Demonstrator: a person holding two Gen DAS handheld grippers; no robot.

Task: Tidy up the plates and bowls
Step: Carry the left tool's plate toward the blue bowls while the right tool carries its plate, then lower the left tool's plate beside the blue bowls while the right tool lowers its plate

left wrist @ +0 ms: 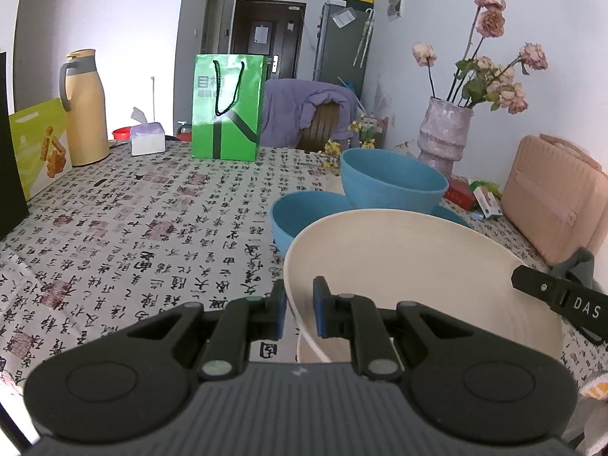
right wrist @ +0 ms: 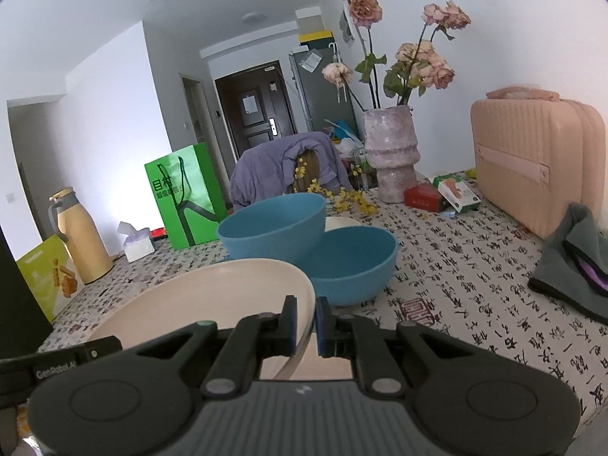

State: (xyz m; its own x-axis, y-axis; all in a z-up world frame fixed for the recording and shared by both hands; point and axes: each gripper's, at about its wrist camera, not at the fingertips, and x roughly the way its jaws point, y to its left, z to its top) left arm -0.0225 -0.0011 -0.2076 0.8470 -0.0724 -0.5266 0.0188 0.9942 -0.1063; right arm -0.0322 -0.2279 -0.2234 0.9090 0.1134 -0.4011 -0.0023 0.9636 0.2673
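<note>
A wide cream bowl [left wrist: 418, 266] [right wrist: 205, 296] hangs tilted just above the patterned tablecloth, held at two sides of its rim. My left gripper [left wrist: 300, 307] is shut on its left rim, one blue pad inside and one outside. On the opposite rim my right gripper [right wrist: 306, 323] is shut the same way, and one of its fingers [left wrist: 562, 300] shows in the left wrist view. Just beyond the cream bowl stand two blue bowls. One [left wrist: 391, 182] [right wrist: 273, 228] leans tilted on the other [left wrist: 300, 216] [right wrist: 353, 262].
Behind the bowls are a stone vase of dried roses [right wrist: 391, 159], small boxes [right wrist: 440, 193] and a pink case [right wrist: 532, 159]. A grey cloth [right wrist: 570, 266] lies at the right. A green bag [left wrist: 228, 106], a tissue box [left wrist: 148, 138] and a thermos [left wrist: 83, 110] stand at the far left.
</note>
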